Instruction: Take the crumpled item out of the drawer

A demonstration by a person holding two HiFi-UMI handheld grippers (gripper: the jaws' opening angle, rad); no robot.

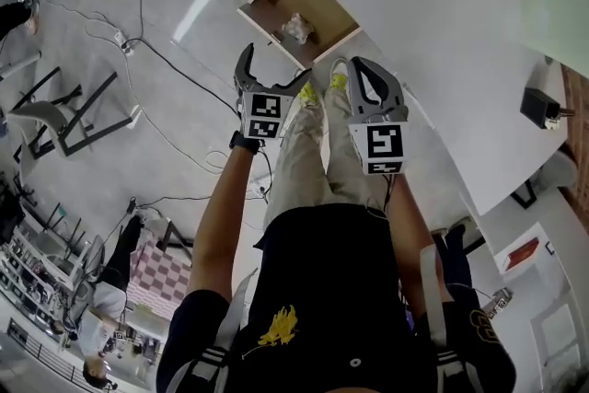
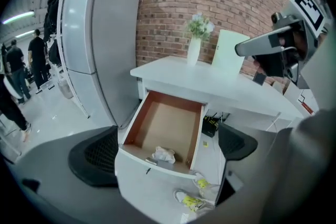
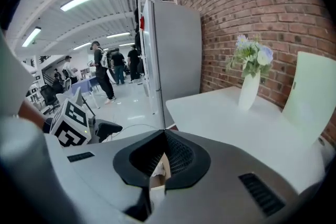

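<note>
The wooden drawer (image 1: 317, 3) stands pulled out from under the white table (image 1: 433, 23). A crumpled white item (image 1: 296, 28) lies near the drawer's front wall, also seen as a crumpled item (image 2: 164, 154) in the left gripper view. My left gripper (image 1: 273, 69) hovers open above and in front of the drawer (image 2: 168, 123), its jaws wide apart and framing it, touching nothing. My right gripper (image 1: 353, 63) hangs just right of it, over the table's edge; its jaw tips meet (image 3: 165, 132) with nothing held.
A vase of flowers (image 2: 195, 42) and a pale board (image 2: 230, 53) stand on the table against a brick wall. A tall grey cabinet (image 2: 100, 34) stands left of the drawer. Cables (image 1: 156, 51) trail over the floor. Yellow shoes (image 2: 191, 199) are below the drawer front.
</note>
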